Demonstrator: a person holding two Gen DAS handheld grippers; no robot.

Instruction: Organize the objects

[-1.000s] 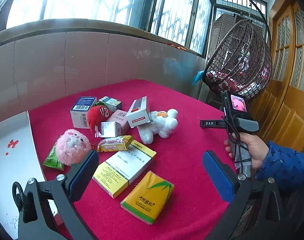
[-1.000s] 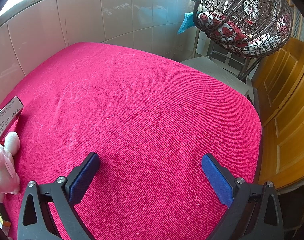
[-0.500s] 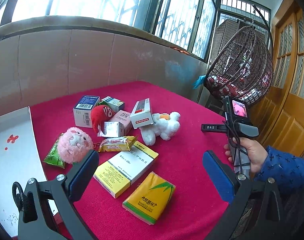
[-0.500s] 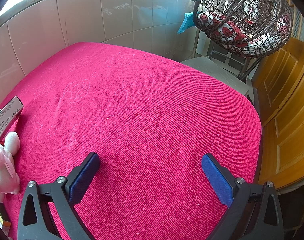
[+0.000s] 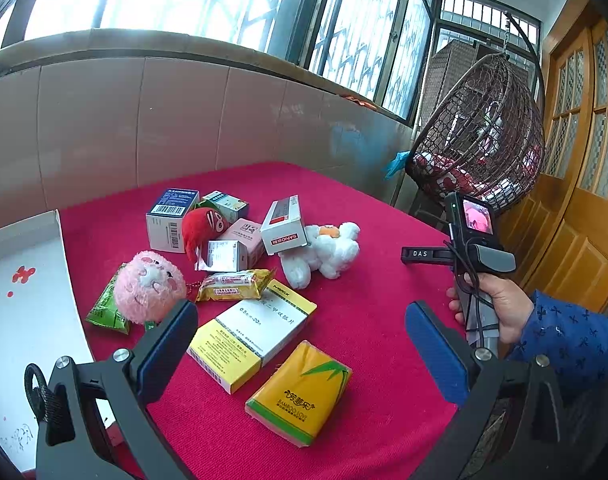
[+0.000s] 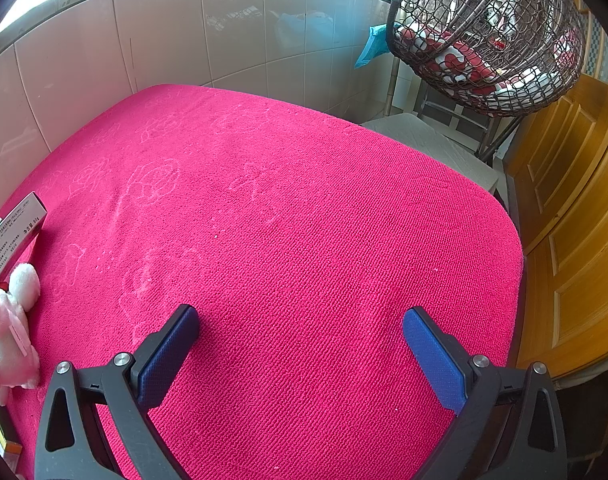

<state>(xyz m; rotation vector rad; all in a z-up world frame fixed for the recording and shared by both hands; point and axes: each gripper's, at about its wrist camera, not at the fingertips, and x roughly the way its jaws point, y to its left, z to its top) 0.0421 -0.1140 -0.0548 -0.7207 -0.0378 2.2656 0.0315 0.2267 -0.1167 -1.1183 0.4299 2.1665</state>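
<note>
A bench covered in red cloth fills both views. In the left wrist view, the left tongs sit at the bottom of the frame, spread wide with nothing between them. Just above them, centre left, lies a loose pile: a yellow tissue pack lowest, a yellow and white box touching its upper left corner, a pink plush ball at left, a green packet tucked beside it, a red plush, a blue-topped box and a white plush animal with a white and red box leaning on it. A white board lies along the left edge. At right, a hand in a blue sleeve holds the other gripper's handle.

In the right wrist view, the right tongs are also spread wide and empty, above bare red cloth. The white plush shows at the lower left edge. A wicker hanging chair is at upper right.
</note>
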